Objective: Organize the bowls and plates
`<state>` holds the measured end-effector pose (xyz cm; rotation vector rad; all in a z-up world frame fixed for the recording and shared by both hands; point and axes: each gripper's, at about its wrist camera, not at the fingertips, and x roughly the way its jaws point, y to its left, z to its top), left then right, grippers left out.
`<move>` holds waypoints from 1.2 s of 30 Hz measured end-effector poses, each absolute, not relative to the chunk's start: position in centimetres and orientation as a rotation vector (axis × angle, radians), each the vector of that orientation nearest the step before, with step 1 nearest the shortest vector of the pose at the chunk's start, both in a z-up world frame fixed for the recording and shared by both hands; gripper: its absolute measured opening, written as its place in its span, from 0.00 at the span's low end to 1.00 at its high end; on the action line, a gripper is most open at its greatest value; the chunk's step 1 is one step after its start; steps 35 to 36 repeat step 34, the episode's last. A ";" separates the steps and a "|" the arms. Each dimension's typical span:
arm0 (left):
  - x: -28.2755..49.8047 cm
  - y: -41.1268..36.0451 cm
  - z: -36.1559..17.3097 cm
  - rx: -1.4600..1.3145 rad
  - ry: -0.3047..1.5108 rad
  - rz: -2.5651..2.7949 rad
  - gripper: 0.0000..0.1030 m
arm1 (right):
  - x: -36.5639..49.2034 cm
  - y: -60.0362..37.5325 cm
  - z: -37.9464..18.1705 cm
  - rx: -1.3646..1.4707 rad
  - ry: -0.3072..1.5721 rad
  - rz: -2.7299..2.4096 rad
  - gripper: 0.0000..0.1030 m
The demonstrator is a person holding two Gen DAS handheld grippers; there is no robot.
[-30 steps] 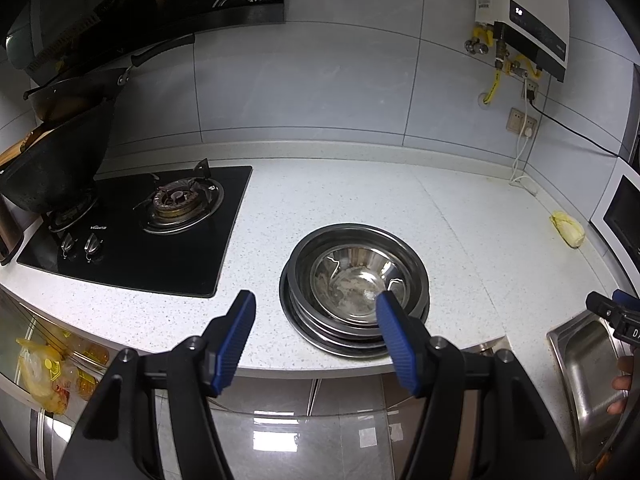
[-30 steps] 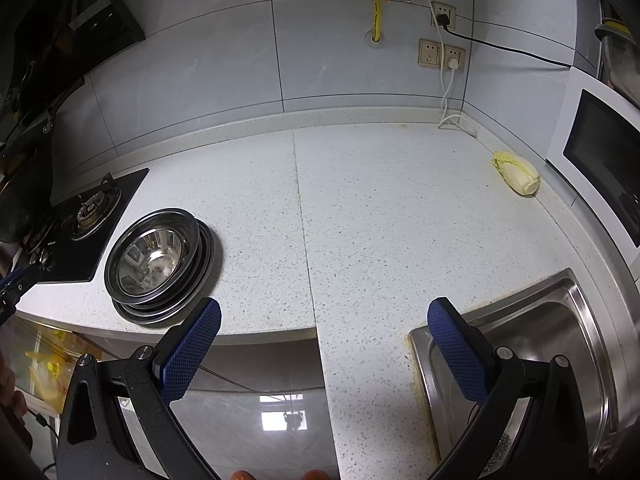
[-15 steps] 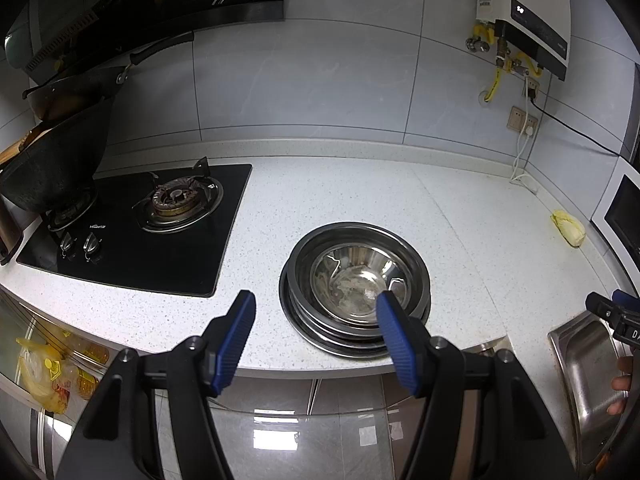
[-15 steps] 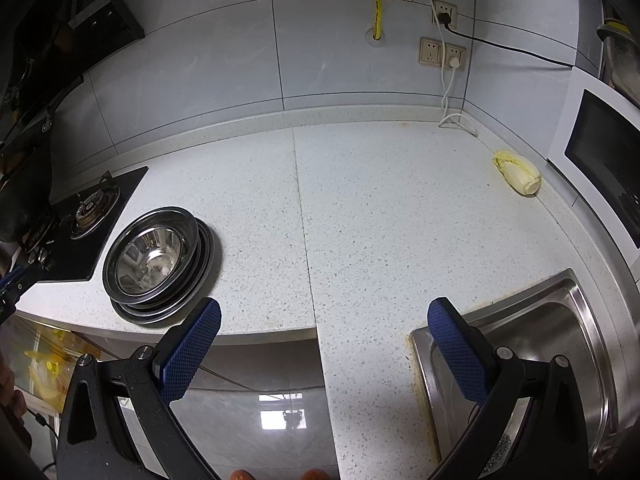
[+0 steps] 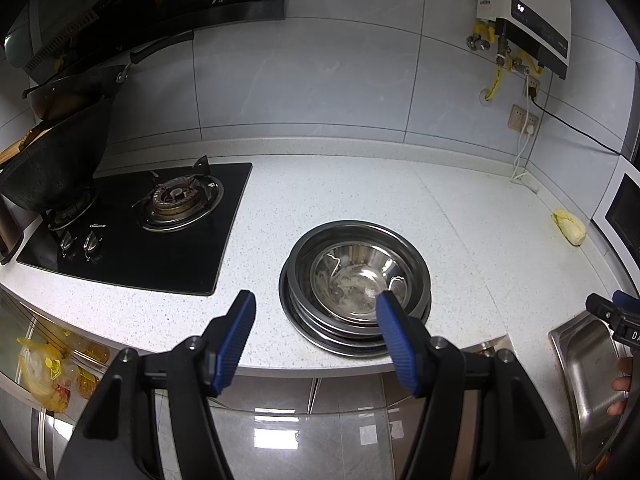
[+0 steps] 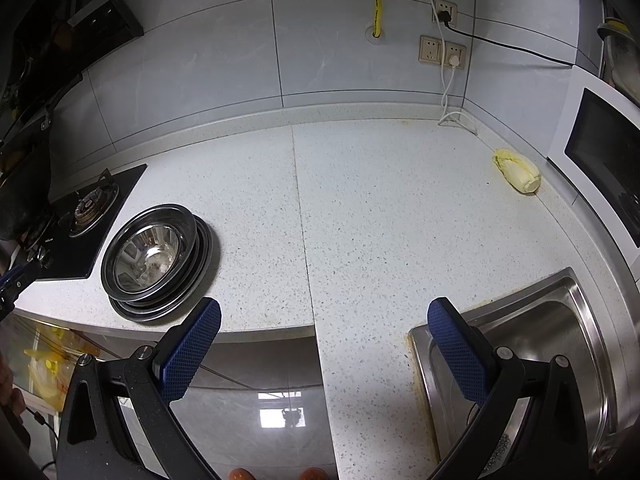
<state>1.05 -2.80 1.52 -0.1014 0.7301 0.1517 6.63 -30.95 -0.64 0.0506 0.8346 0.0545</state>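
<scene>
A stack of steel plates [image 5: 304, 320] with steel bowls [image 5: 356, 276] nested on top sits near the front edge of the white countertop [image 5: 360, 196]. The stack also shows in the right wrist view [image 6: 156, 256], at the left. My left gripper [image 5: 316, 320] is open and empty, held off the counter's front edge, its right finger overlapping the stack's near rim in the image. My right gripper [image 6: 324, 328] is open and empty, held off the counter edge between the stack and the sink.
A black gas hob [image 5: 140, 228] with a wok [image 5: 52, 164] lies left of the stack. A steel sink [image 6: 520, 360] is at the right. A yellow cabbage [image 6: 516, 170] lies by the microwave [image 6: 604, 152]. Wall sockets and a cable [image 6: 444, 52] are behind.
</scene>
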 end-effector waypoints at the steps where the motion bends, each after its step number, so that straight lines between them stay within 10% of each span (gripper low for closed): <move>1: 1.1 -2.8 1.5 -0.102 0.730 0.152 0.59 | 6.6 -31.0 -0.7 0.050 0.836 0.054 0.99; 36: 0.8 -3.0 1.7 -0.107 0.735 0.148 0.59 | 6.5 -31.1 -0.4 0.041 0.833 0.064 0.99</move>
